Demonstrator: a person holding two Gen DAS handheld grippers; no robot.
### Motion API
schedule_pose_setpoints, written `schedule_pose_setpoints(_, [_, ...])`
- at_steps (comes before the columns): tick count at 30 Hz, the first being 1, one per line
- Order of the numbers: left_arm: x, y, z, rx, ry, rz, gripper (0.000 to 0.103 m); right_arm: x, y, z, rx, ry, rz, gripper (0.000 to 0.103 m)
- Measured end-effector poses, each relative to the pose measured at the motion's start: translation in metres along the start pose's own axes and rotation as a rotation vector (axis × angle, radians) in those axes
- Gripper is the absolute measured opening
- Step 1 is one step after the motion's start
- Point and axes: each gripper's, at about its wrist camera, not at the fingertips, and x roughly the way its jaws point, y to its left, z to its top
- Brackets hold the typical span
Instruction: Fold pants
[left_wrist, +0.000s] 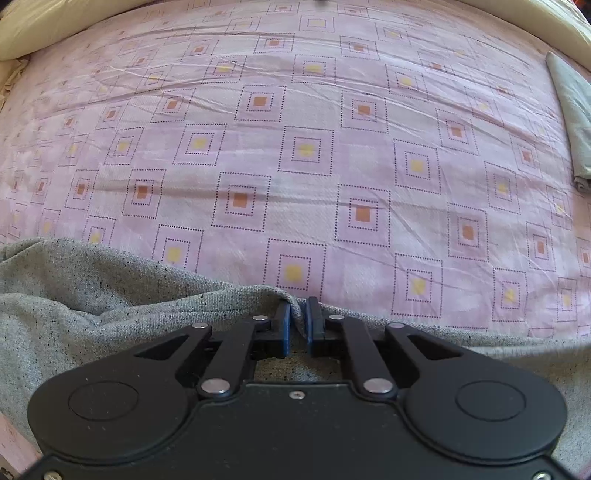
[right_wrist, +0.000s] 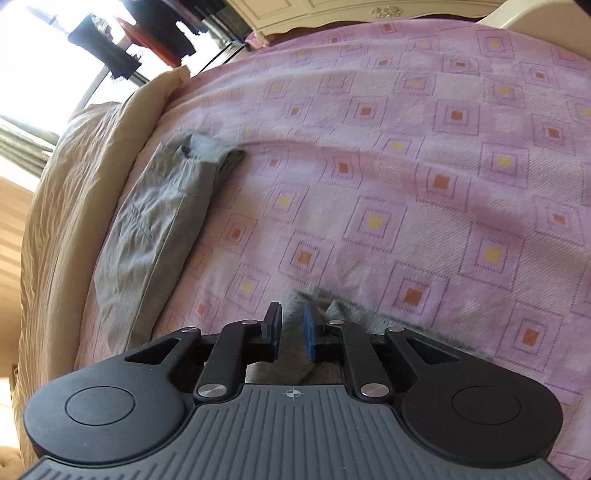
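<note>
Speckled grey pants (left_wrist: 110, 295) lie along the near edge of a pink patterned bed sheet (left_wrist: 303, 110). My left gripper (left_wrist: 298, 314) points steeply down at their far edge. A raised fold of the grey cloth is pinched between its blue pads (left_wrist: 286, 325), which stand only a narrow gap apart. In the right wrist view my right gripper (right_wrist: 291, 325) hovers over another edge of the pants (right_wrist: 369, 317), blurred here. Its pads stand a little apart with grey cloth in the gap, not pressed.
A folded grey-green garment (right_wrist: 159, 229) lies near the sheet's edge, also visible as a garment (left_wrist: 570, 110) at the left wrist view's right side. A beige bed cover (right_wrist: 66, 184) borders the sheet. A bright window (right_wrist: 44, 66) and a cream cabinet (right_wrist: 332, 11) stand beyond the bed.
</note>
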Motion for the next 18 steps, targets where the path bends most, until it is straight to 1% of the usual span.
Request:
schedule_pose_setpoints(2, [-0.002,-0.002,-0.001,0.018,-0.005,0.008,0.015,-0.008,-0.003,0.010,0.003,-0.028,0.006,0.014])
schedule_pose_setpoints(5, [-0.013,-0.004,-0.007,0.044,-0.018,0.011,0.016,-0.022,-0.005,0.015,-0.050,-0.038,-0.002,0.014])
schedule_pose_setpoints(6, [-0.019,-0.005,-0.011,0.052,-0.028,0.004,0.022,-0.028,-0.008,0.014,-0.075,-0.033,-0.012,0.014])
schedule_pose_setpoints(7, [-0.026,-0.005,-0.015,0.060,-0.041,-0.004,0.024,-0.032,-0.011,0.012,-0.094,-0.028,-0.021,0.014])
schedule_pose_setpoints(11, [-0.059,-0.016,-0.043,0.119,-0.112,-0.009,0.025,-0.047,-0.028,-0.005,-0.145,0.003,-0.056,0.014])
schedule_pose_setpoints(14, [-0.078,-0.037,-0.069,0.192,-0.132,-0.086,0.031,-0.053,-0.044,-0.018,-0.133,0.022,-0.075,0.014])
schedule_pose_setpoints(16, [-0.082,-0.059,-0.088,0.270,-0.126,-0.143,0.035,-0.053,-0.052,-0.024,-0.113,0.041,-0.069,0.014])
schedule_pose_setpoints(17, [-0.081,-0.072,-0.098,0.308,-0.117,-0.158,0.035,-0.052,-0.055,-0.025,-0.107,0.047,-0.065,0.014])
schedule_pose_setpoints(18, [-0.078,-0.083,-0.107,0.338,-0.108,-0.157,0.036,-0.050,-0.057,-0.026,-0.101,0.054,-0.055,0.014])
